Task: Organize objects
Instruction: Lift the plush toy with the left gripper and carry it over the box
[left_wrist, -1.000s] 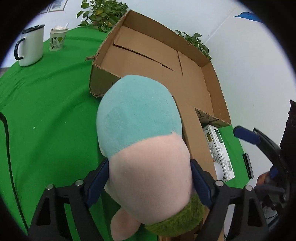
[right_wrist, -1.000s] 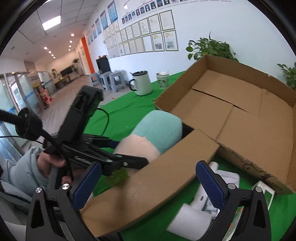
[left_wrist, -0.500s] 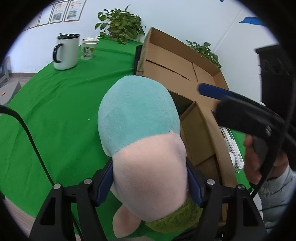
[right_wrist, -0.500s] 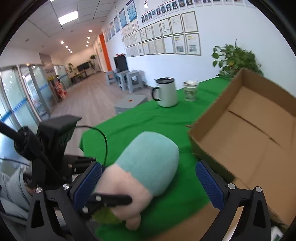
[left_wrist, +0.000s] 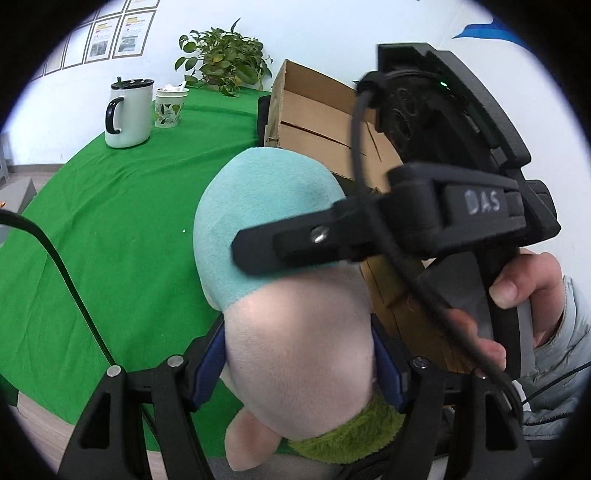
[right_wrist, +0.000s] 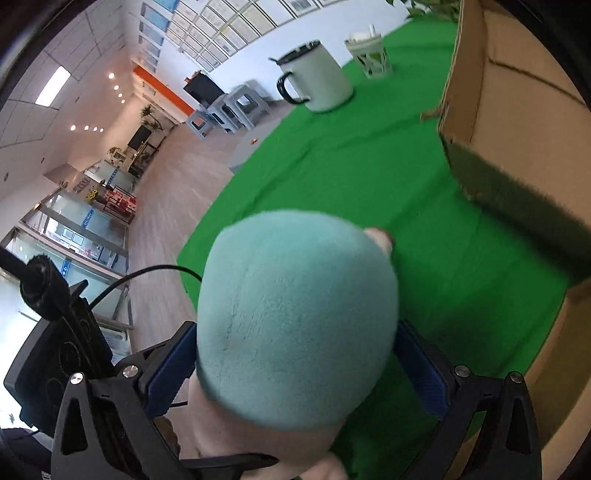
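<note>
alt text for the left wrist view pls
The left gripper clamps the pink lower part of a plush toy with a teal top, above a green tablecloth. The right gripper, held in a hand, reaches across the toy before an open cardboard box.

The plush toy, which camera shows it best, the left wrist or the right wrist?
The left wrist view shows the plush toy best: teal top, pink body and green base, with the left gripper clamped on the pink part, though the right gripper crosses in front. The right wrist view shows mostly the teal top between the right gripper's pads.
</note>
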